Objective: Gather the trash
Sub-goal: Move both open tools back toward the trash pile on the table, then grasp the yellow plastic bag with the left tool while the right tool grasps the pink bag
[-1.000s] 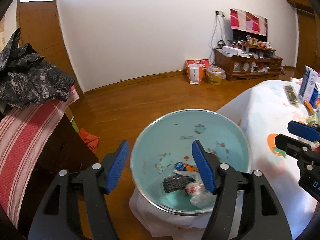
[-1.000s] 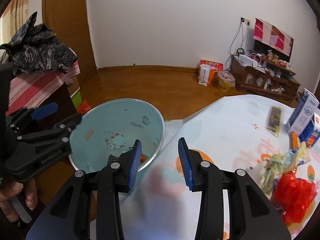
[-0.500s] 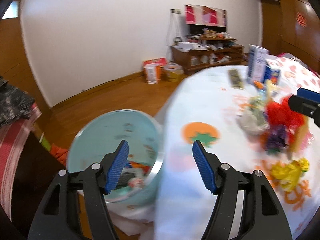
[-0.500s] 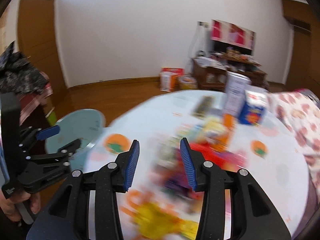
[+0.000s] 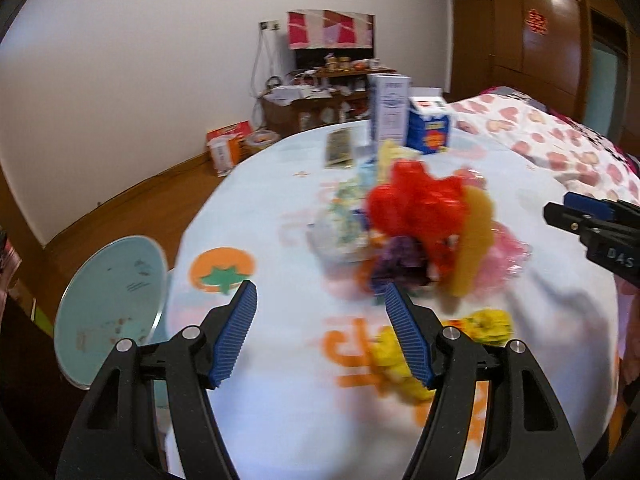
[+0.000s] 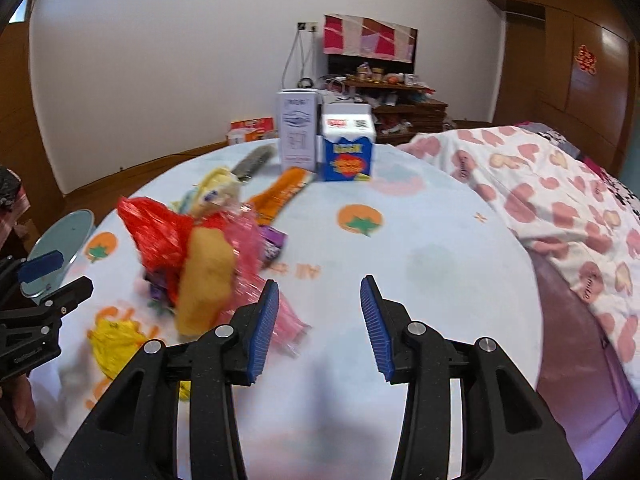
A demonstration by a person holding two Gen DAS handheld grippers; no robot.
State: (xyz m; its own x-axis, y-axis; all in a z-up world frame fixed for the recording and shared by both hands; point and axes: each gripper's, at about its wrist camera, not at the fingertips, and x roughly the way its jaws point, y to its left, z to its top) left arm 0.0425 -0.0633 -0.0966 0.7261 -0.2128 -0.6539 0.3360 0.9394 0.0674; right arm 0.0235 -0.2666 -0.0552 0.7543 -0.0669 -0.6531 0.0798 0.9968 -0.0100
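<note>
A pile of trash lies on the round table: a red plastic bag [image 5: 416,208] [image 6: 156,232], a tan sponge-like piece [image 6: 206,276] [image 5: 472,240], a pink wrapper [image 6: 248,264], purple wrappers [image 5: 396,260], a yellow wrapper [image 5: 400,356] [image 6: 116,340] and an orange packet [image 6: 280,192]. A light-blue bin [image 5: 108,312] [image 6: 60,240] stands off the table's left edge. My left gripper [image 5: 320,332] is open and empty, just short of the pile. My right gripper [image 6: 316,324] is open and empty, right of the pile.
A white carton [image 6: 298,132] and a blue-and-white carton [image 6: 347,148] stand at the table's far side, with a flat dark packet [image 5: 340,148] beside them. A heart-patterned cloth [image 6: 560,184] lies to the right. A cluttered wooden cabinet [image 6: 392,100] stands by the far wall.
Both grippers swung right, away from the bin and over the table toward the trash pile. Both stay open and empty.
</note>
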